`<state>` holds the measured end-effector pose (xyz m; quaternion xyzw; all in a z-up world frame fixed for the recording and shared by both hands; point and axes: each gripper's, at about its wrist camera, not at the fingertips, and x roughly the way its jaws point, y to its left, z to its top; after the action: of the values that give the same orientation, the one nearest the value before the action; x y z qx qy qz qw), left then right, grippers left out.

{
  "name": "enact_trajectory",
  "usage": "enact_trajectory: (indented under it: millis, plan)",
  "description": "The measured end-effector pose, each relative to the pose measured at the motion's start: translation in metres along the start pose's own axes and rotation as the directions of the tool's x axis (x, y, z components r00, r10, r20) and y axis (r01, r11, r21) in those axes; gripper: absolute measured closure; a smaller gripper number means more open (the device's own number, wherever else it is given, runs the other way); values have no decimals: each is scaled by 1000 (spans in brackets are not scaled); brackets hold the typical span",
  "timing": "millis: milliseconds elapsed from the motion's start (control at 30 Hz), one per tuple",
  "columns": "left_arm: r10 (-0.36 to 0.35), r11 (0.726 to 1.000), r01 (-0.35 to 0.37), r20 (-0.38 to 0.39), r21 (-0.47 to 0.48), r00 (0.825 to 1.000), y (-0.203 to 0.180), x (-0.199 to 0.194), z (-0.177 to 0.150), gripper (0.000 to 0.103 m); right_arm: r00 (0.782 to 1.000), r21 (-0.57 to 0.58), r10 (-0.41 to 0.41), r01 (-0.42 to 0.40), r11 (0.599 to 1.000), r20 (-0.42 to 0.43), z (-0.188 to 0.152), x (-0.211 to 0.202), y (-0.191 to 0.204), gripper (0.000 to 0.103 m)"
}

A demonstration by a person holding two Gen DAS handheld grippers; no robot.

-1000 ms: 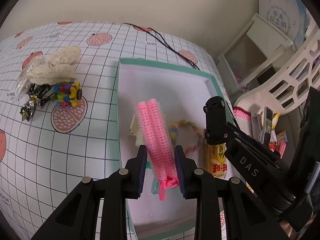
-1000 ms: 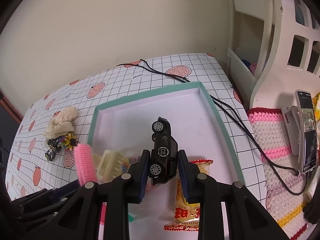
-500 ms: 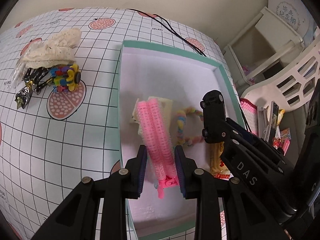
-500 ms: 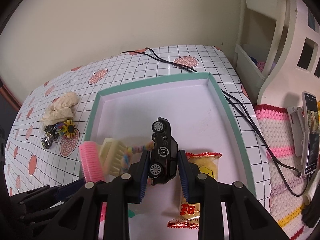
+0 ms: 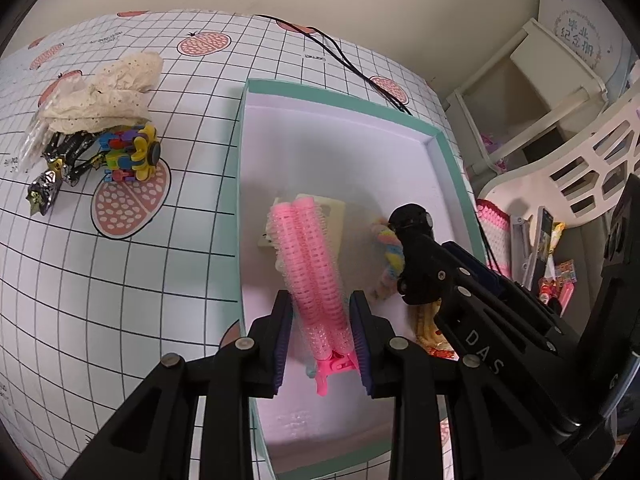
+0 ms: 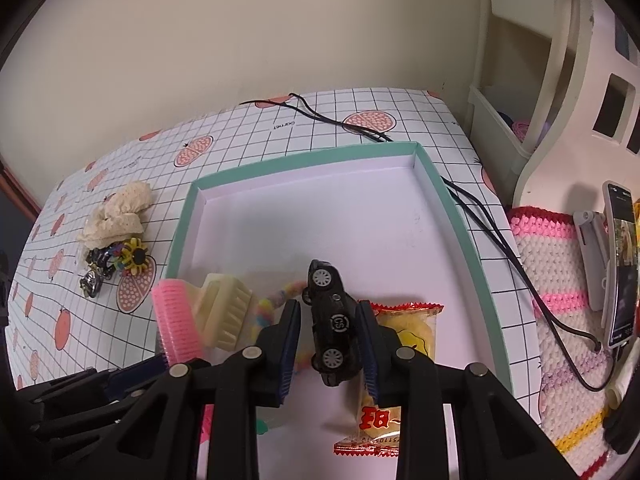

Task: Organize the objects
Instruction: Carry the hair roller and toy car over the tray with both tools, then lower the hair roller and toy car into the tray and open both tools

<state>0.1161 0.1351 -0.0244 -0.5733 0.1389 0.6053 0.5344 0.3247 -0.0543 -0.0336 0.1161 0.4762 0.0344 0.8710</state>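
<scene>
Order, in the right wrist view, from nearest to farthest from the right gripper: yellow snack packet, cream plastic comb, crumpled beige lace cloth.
1. Yellow snack packet: beside the right gripper, in the box.
2. Cream plastic comb: left, in the box.
3. Crumpled beige lace cloth: far left, outside.

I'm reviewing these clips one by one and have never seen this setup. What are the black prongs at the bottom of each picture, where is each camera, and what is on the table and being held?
There is no robot here: a person holds a two-finger gripper in each hand, and a fisheye camera on each one looks forward along its fingers. The black prongs are those fingers.

The left wrist view shows the left gripper shut on a pink hair roller. The right wrist view shows the right gripper shut on a black toy car. Each gripper also shows at the edge of the other's view.

Both hang over a shallow white box with a teal rim on a checked tablecloth. In the box lie a cream comb, a pastel hair tie and a snack packet. Left of the box sits a pile: cream lace cloth, a colourful block toy and dark foil wrappers.
</scene>
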Motion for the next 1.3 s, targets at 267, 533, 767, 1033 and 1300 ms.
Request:
enact_trajectory:
  millis: [267, 533, 767, 1033, 1300]
  plan:
    - [-24, 1000, 24, 15, -14, 1000, -1, -5, 2, 66, 999, 19, 7, -8, 1000, 35, 1, -4, -2, 72]
    - [-40, 999, 41, 46, -25, 998, 4, -18, 5, 64, 997, 27, 2, -5, 1000, 81, 3, -12, -2, 72]
    - [-10, 1000, 13, 119, -25, 993, 7, -32, 11, 64, 996, 28, 8, -10, 1000, 84, 4, -12, -1, 72]
    - [94, 994, -84, 171, -65, 981, 24, -42, 15, 64, 998, -10, 17, -16, 1000, 57, 1, -6, 8, 66]
    - [232, 964, -210, 127, -166, 964, 50, -35, 14, 54, 998, -22, 10, -8, 1000, 57, -1, -6, 10, 43]
